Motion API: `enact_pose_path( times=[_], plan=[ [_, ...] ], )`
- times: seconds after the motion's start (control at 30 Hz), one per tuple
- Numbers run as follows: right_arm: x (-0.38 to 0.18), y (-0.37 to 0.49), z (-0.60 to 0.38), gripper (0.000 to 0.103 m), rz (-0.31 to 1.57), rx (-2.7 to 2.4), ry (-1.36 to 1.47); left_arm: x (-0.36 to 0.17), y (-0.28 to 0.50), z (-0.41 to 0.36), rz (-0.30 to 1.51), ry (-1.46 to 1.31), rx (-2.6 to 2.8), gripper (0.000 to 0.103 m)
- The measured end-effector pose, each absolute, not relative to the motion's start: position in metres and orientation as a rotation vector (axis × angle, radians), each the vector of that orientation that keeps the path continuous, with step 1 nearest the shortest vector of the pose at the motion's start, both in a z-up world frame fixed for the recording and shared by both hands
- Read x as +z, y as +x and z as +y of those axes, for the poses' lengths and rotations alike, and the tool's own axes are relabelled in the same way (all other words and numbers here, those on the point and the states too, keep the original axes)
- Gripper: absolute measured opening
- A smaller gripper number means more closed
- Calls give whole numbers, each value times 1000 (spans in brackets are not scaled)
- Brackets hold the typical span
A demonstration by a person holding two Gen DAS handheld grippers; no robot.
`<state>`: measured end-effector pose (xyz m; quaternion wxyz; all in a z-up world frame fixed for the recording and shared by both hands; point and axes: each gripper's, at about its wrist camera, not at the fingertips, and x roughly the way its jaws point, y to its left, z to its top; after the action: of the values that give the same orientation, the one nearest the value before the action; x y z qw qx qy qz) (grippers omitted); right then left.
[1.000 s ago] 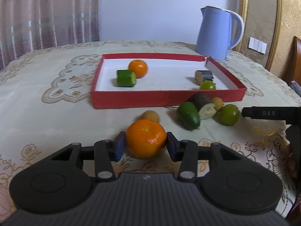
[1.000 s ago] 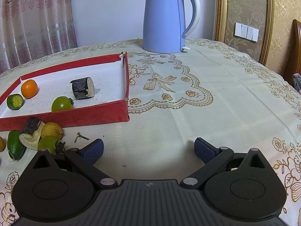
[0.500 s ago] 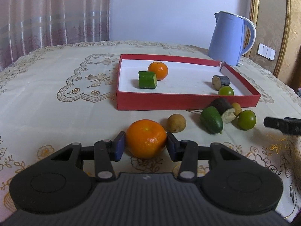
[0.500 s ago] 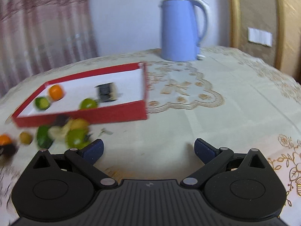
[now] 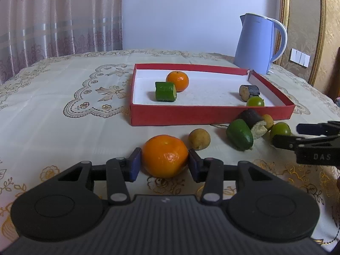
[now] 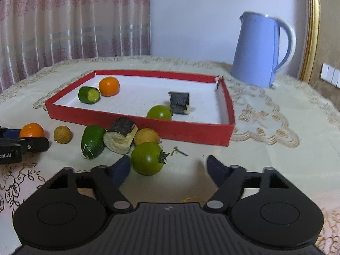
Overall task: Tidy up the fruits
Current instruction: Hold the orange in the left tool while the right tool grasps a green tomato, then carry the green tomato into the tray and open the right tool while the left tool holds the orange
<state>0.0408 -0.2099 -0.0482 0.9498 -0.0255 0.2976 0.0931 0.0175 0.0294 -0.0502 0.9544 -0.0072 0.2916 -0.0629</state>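
My left gripper [image 5: 164, 162] is shut on an orange tangerine [image 5: 165, 155], low over the tablecloth in front of the red tray [image 5: 204, 113]. The tray holds another tangerine [image 5: 177, 80], a cucumber piece [image 5: 165, 91], a dark eggplant piece [image 5: 249, 91] and a green tomato [image 5: 255, 101]. My right gripper [image 6: 167, 169] is open; a green tomato [image 6: 147, 158] lies just inside its left finger. Behind that lie a green fruit [image 6: 92, 141], an eggplant chunk [image 6: 121, 137] and two small yellow fruits [image 6: 146, 137], [image 6: 62, 134].
A light blue kettle [image 6: 260, 50] stands on the table behind the tray's right corner. A small green stem [image 6: 178, 151] lies on the cloth near the right gripper. Curtains hang behind the table on the left.
The right gripper has swung left toward the loose fruit pile, so the green tomato now lies by its left finger. The left gripper has drawn back with the tangerine still held.
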Motion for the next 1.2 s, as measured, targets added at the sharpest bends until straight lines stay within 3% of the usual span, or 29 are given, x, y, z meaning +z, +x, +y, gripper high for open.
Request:
enact_pose_path(
  times=[0.2,0.47,0.73,0.9,1.2],
  plan=[
    [-50,45,-203,64,615,203,-60,-50,17,30,590,-14,-132,42],
    [-52,52,-204,63,634,181,-24,-51,17,29,590,-9,-135,43],
    [-52,52,-202,53,629,187,-40,-52,17,29,591,-8,-134,43],
    [-51,50,-198,37,623,209,-49,-52,17,29,591,-4,-134,43],
    [-51,49,-198,35,621,210,-42,-52,17,29,591,-4,-134,44]
  ],
)
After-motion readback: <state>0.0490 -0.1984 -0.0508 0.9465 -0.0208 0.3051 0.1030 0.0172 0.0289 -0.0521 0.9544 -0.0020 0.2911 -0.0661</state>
